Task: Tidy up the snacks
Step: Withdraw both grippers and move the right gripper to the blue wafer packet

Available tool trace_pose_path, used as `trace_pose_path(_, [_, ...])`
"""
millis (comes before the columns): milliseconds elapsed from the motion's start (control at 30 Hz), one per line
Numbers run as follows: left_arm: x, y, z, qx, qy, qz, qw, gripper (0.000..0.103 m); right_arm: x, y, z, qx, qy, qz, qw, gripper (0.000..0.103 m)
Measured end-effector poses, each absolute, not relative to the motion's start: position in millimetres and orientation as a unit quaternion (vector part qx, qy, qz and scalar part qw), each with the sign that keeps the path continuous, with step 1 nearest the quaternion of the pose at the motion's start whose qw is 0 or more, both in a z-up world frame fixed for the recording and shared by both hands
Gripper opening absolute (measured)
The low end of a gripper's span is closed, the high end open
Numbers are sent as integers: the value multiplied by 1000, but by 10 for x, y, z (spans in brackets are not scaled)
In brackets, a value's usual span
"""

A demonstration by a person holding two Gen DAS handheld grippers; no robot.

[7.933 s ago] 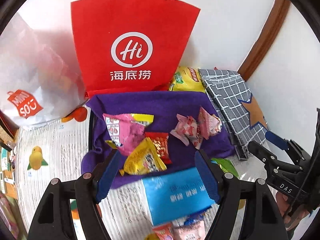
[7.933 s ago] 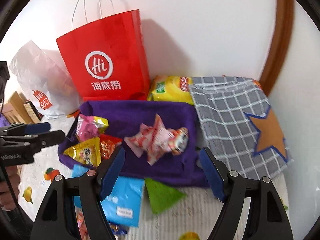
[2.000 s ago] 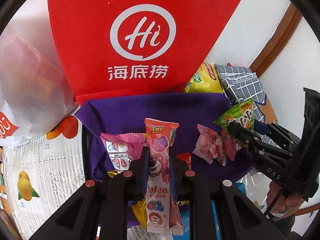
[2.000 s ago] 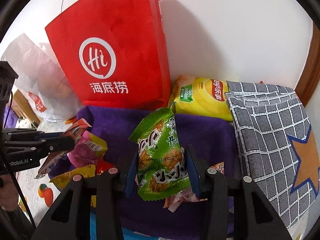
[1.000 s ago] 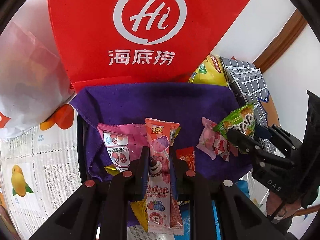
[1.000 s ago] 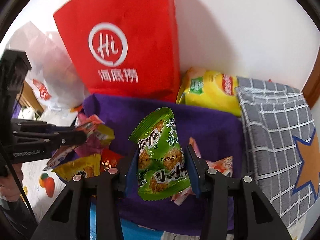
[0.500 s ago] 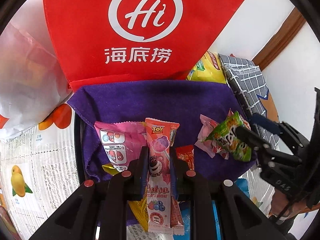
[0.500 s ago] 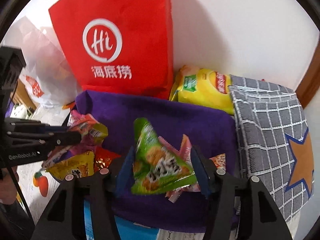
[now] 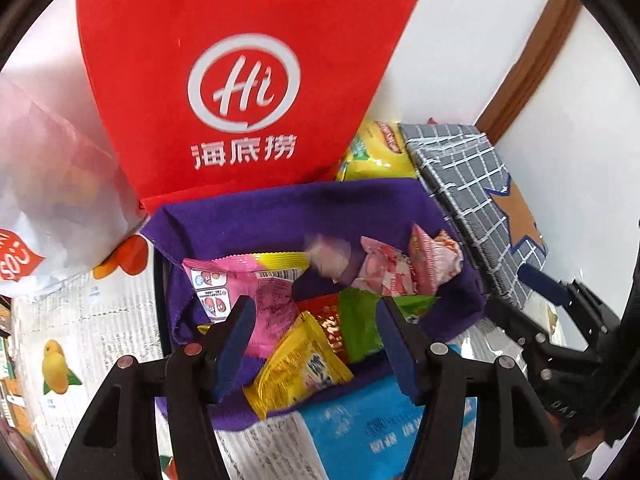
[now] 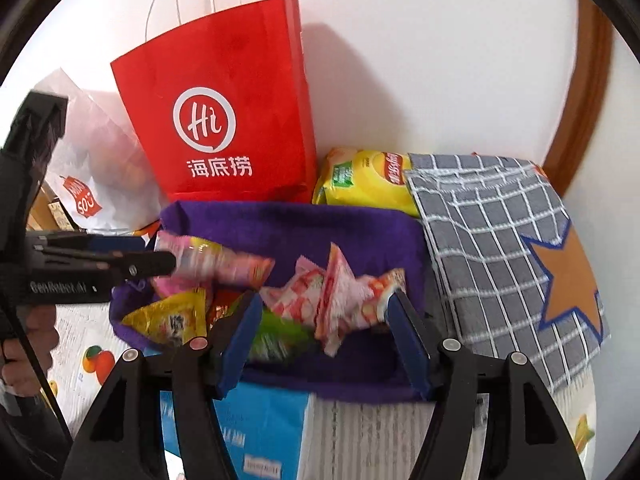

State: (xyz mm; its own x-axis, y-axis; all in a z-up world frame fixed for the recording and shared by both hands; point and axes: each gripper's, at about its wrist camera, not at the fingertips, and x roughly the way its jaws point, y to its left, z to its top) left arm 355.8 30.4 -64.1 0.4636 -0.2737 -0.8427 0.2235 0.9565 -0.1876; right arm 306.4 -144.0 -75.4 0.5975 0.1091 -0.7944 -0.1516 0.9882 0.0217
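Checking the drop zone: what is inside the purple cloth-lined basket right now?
Purple cloth-lined basket holds a pink packet, yellow packet, green packet, small red packet and pink-white candy packets. Anything beneath the pile is covered.

The red bag (image 9: 244,92) is cut off at the top in the left wrist view. A pale wrapper (image 9: 330,258) in the purple basket (image 9: 280,212) is smeared by motion, perhaps a sweet. The green packet (image 10: 280,338) is blurred in the right wrist view, partly behind the fingers (image 10: 240,336). The blue packet (image 10: 264,432) runs off the bottom.
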Motion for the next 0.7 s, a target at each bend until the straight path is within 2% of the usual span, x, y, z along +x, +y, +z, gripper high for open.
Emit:
trace_pose_path(167, [3310,282,-389,-17,473,-149,868,60,2804,-1492,-671,-31,424,51,904,65])
trace_pose_path(300, [3073,294,-281,-6,464,-146,873,60,2641,-1561,-665,-11,440,55,896,65])
trace_pose_path(700, [2434,370,-331,-9,466,-124,876,60,2178,-1606,-791,1,464,43,885,65])
